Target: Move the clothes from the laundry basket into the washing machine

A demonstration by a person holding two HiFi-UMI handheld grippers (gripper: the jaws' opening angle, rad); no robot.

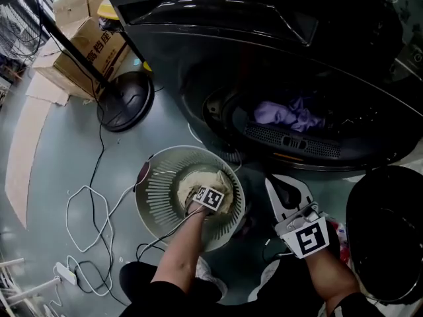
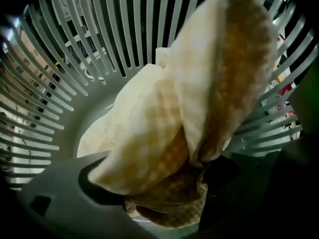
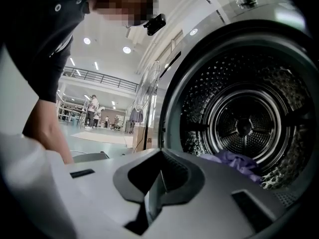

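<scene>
Right, the left gripper (image 2: 164, 203) is deep inside the laundry basket (image 2: 99, 44), pointing straight down, with its jaws spread wide. A cream and yellow checked cloth (image 2: 189, 108) is bunched up in the gap between them, spilling over both jaws, but the pads are not pressing on it. From the head view, only the left gripper's (image 1: 208, 200) marker cube shows, sitting on top of that cloth (image 1: 223, 185), with the forearm (image 1: 182, 243) reaching down over the near rim. The basket (image 1: 158, 170) itself is round, pale and slatted, standing on the grey floor just in front of the washing machine (image 1: 277, 78).

Over to the right gripper (image 3: 157, 183): its jaws are pressed together with nothing between them, held level and aimed at the open drum (image 3: 244, 123). In the head view the right gripper (image 1: 272, 183) sits just right of the basket, below the machine's opening.

Inside the drum, a purple garment (image 3: 237, 161) lies at the bottom near the front; from above, that purple garment (image 1: 291, 114) shows through the opening.

Further out, a white cable (image 1: 86, 223) loops across the floor left of the basket. A black round stand base (image 1: 125, 101) sits beyond it, with cardboard boxes (image 1: 86, 38) behind.
</scene>
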